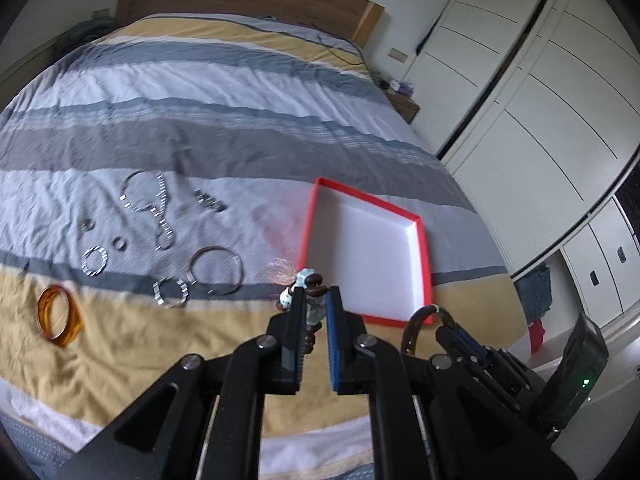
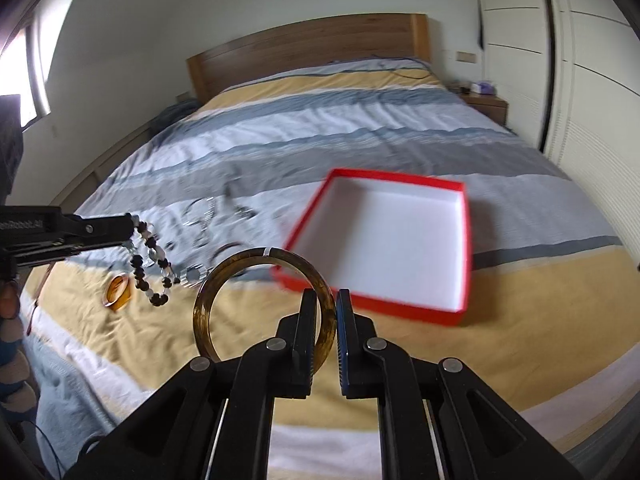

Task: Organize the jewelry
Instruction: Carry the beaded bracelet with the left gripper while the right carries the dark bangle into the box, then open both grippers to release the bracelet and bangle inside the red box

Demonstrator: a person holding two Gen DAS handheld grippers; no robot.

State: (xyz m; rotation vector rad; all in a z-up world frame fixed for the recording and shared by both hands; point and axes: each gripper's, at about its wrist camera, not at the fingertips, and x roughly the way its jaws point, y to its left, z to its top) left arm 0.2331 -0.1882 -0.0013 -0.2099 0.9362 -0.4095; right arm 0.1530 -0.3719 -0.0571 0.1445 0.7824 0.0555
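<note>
striped yellow, grey and white bed [image 2: 360, 128] carried all | red shallow cardboard box with white inside [image 2: 400, 240] lay at 1 o'clock | right gripper [image 2: 325, 308] jaws clamped dark amber translucent bangle [image 2: 208, 300], raised | left gripper [image 1: 314, 304] jaws pinched dangling brown-and-clear bead bracelet [image 2: 154, 264] | silver rings [image 1: 94, 262] at 10 o'clock

A home bedroom is shown. Most of both views is filled by a double bed [image 2: 360, 128] w/ a striped cover in grey, white & tan, backed by a wooden headboard [image 2: 308, 46]. A small wooden bedside table [image 2: 486, 105] is set next to it. The right wall is lined w/ tall white built-in wardrobes [image 1: 532, 92]. Daylight is let in by a window [image 2: 24, 76] on the left.
</note>
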